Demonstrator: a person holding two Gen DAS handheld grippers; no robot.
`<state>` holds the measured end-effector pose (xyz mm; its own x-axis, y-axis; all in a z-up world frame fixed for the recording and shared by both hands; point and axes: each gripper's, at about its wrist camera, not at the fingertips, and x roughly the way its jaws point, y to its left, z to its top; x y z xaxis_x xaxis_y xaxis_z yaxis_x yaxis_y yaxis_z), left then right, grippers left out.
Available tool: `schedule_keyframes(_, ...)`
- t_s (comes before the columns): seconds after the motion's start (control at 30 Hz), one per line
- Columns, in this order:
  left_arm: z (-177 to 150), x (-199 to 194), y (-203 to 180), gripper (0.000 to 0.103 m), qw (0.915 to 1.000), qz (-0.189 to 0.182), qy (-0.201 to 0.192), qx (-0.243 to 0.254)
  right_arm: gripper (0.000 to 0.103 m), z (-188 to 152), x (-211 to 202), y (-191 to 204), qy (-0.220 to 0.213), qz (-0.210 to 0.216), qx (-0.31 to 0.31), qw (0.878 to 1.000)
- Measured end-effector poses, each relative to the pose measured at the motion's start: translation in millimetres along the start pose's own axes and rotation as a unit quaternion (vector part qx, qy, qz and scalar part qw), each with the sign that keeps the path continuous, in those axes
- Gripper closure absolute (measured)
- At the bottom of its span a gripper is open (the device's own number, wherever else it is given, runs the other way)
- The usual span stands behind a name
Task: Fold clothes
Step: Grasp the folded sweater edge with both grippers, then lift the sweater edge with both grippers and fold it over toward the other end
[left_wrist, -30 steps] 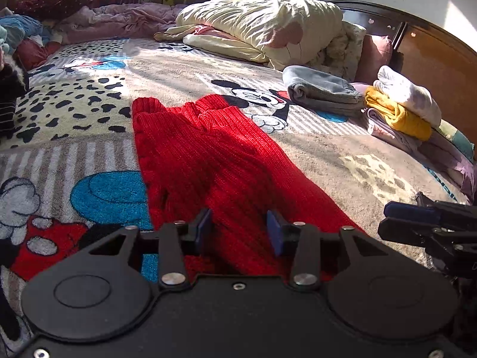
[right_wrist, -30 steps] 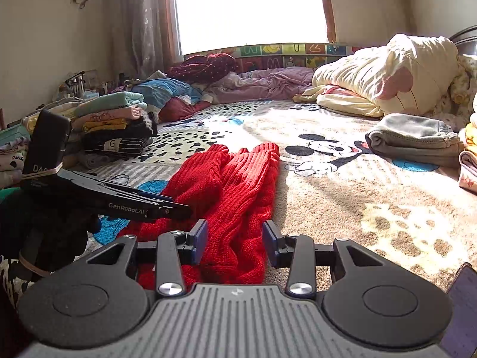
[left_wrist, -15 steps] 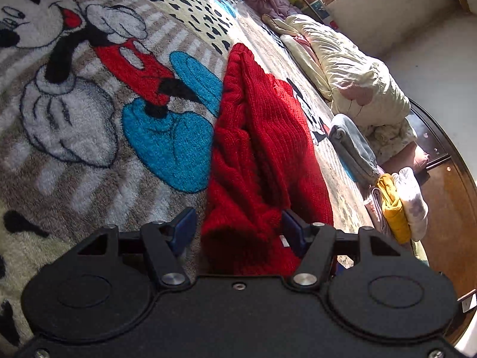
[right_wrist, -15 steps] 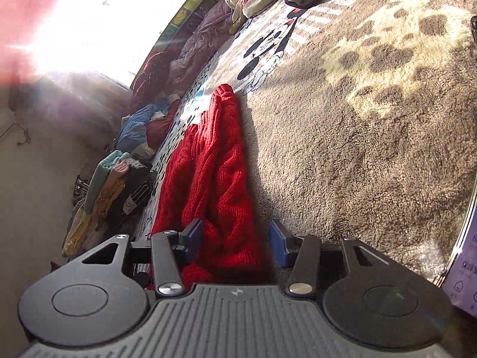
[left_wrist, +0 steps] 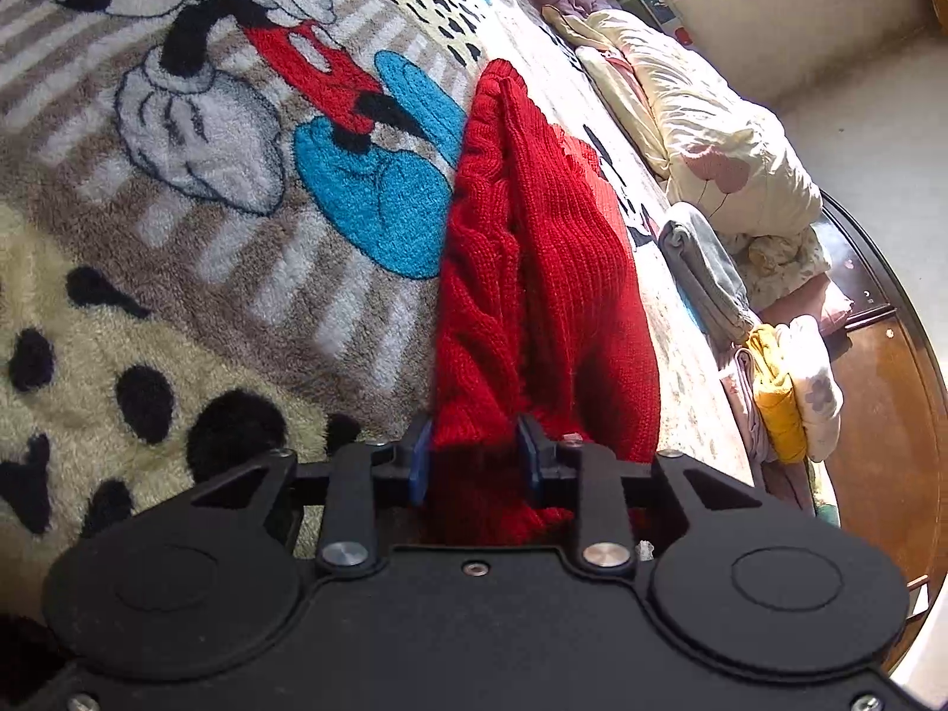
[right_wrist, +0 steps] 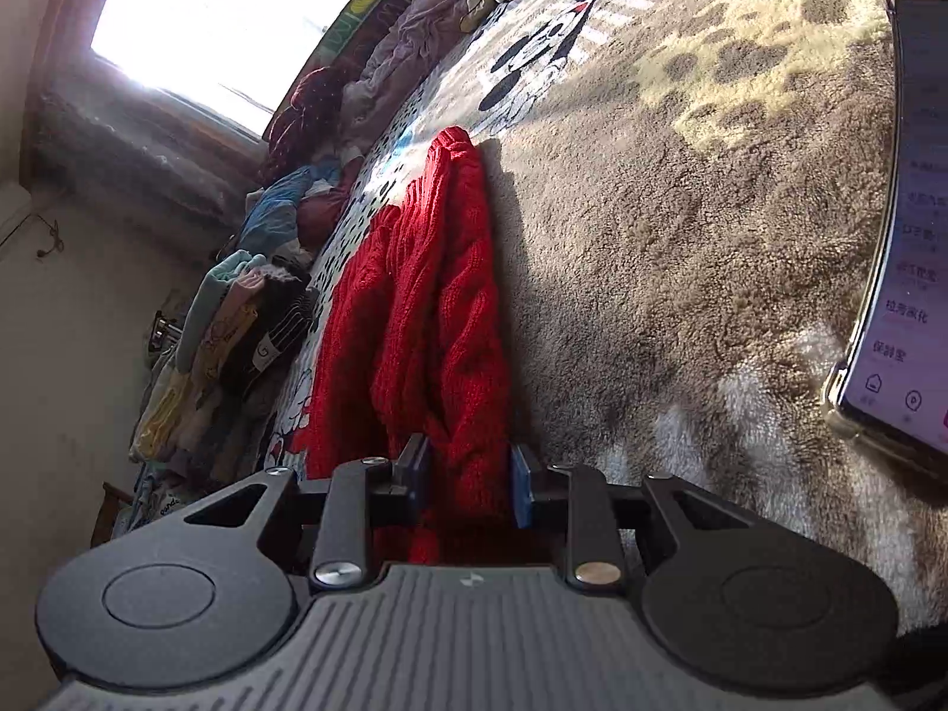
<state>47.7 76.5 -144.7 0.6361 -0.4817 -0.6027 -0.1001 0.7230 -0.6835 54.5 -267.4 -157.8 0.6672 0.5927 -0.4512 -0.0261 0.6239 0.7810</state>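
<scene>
red knit sweater lies lengthwise on cartoon fleece blanket | left gripper pinches near hem | right gripper closes on its near hem corner | soft, thick, floppy; likely sags, so both near corners suit lifting

1 red sweater lies on 1 cartoon blanket. 2 grippers, left and right, each pinch it. 1 phone lies beside it. 2 stacks of folded clothes show: 1 by the headboard, 1 along the wall. 1 grey folded piece sits alone, 1 cream duvet behind it, and 1 window.
</scene>
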Motion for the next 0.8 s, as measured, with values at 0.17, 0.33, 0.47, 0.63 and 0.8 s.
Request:
schedule_keyframes(0.17, 1.3, -37.9, -45.5, 0.049, 0.9698, 0.036, -0.052, 0.236, 0.069, 7.6, -26.5, 41.7, -0.037, -0.027, -0.141, 0.989)
schedule_keyframes(0.33, -48.0, -50.5, -69.7, 0.045, 0.8292, 0.075, -0.067, 0.550, 0.058, -30.3, -40.0, 102.1, -0.033, -0.107, -0.486, 0.867)
schedule_keyframes(0.47, -83.3, -39.8, -53.0, 0.044, 0.7152, 0.111, -0.045, 0.689, 0.048, -79.6, -34.8, 104.5, 0.013, -0.142, -0.671, 0.728)
schedule_keyframes(0.63, -103.6, -22.1, -25.5, 0.044, 0.5897, 0.148, -0.047, 0.792, 0.048, -119.4, -16.9, 81.4, 0.038, -0.184, -0.773, 0.606)
schedule_keyframes(0.8, -103.1, -6.6, -17.0, 0.044, 0.4980, 0.149, -0.059, 0.852, 0.047, -122.9, -6.2, 74.7, 0.016, -0.191, -0.794, 0.576)
